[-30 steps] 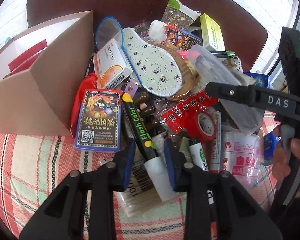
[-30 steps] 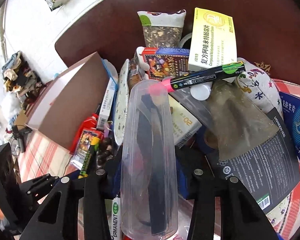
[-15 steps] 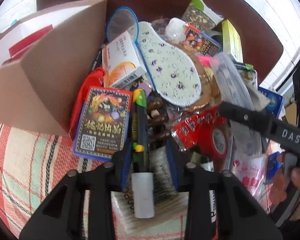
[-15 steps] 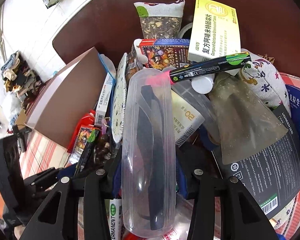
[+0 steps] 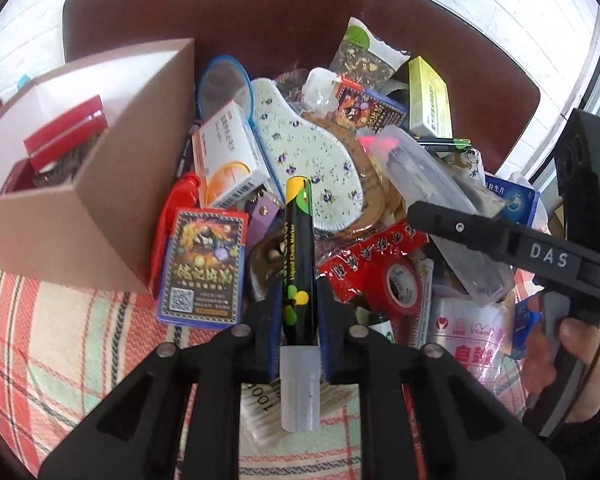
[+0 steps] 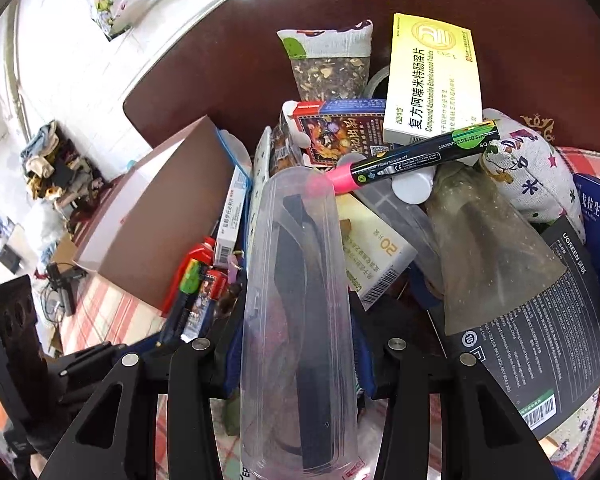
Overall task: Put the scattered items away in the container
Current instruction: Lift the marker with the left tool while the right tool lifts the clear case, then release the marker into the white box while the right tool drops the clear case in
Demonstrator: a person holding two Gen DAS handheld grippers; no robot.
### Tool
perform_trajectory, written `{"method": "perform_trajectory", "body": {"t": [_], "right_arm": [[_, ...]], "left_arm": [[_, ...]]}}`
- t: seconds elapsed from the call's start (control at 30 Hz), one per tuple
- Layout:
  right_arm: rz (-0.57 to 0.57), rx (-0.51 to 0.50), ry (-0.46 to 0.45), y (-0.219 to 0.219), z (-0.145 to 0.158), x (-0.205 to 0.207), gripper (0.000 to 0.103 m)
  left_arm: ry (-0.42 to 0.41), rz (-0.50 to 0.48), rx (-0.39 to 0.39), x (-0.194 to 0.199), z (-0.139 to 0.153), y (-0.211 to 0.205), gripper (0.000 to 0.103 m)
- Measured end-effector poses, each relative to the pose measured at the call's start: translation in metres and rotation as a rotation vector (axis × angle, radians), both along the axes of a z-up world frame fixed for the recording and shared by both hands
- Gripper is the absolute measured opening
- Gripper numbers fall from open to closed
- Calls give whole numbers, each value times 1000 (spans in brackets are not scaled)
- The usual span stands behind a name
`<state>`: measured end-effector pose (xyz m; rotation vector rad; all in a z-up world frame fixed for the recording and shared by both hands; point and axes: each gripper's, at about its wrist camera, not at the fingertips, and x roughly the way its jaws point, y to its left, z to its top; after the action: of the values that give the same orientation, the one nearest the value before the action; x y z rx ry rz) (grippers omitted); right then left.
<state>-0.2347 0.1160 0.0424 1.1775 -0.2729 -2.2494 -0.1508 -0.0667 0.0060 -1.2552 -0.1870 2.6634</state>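
Left wrist view: the left gripper [image 5: 298, 320] has just been closing its jaws, and they now clench the black liquid chalk marker with a yellow-green end and a clear cap [image 5: 298, 264]. The pads press the barrel near the cap end; the cap sticks out behind the fingers, and the long black part points forward over the pile. Ahead and left of the fingers stands the brown cardboard box with an open top [image 5: 100, 184], well beside the clutter; I judge this is the container. Just left of the fingers lies a blue pack of playing cards [image 5: 204, 264].

The marker looks light, stiff and rather smooth, so it may turn in the pads because they hold it off its middle.

Right wrist view: the right gripper [image 6: 298, 344] grasps a clear plastic case with a dark object inside [image 6: 296, 320]; its pads press both long sides. The case runs forward between the fingers, over the pile. It seems light, hard and slippery, and its thin walls may bend under strong pressure. A second black marker with a pink end [image 6: 412, 156] lies across just ahead of its tip.
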Motion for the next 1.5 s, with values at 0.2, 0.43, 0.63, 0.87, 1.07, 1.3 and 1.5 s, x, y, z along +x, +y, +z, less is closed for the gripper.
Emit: {"method": "perform_trajectory", "body": {"t": [0.2,0.43,0.63,0.87,1.07,1.3,1.5], "right_arm": [[-6,-9,24,1,6,4,46],[4,11,74,-7,22,15,46],[33,59,159,-37,54,31,46],[50,88,188,-94,73,27,46],[86,88,237,-172,89,9,46],[103,27,262,-251,97,-31,46],[174,114,222,-299,65,-40,46]], "left_arm": [[34,7,-35,6,12,-6,15],[90,38,-65,13,36,-31,15],[156,61,-90,19,66,-64,15],[234,138,-80,8,90,-118,15],[283,233,-90,-29,107,-170,15],[342,324,-10,-64,111,-248,15],[212,335,7,-87,76,-271,15]]}}
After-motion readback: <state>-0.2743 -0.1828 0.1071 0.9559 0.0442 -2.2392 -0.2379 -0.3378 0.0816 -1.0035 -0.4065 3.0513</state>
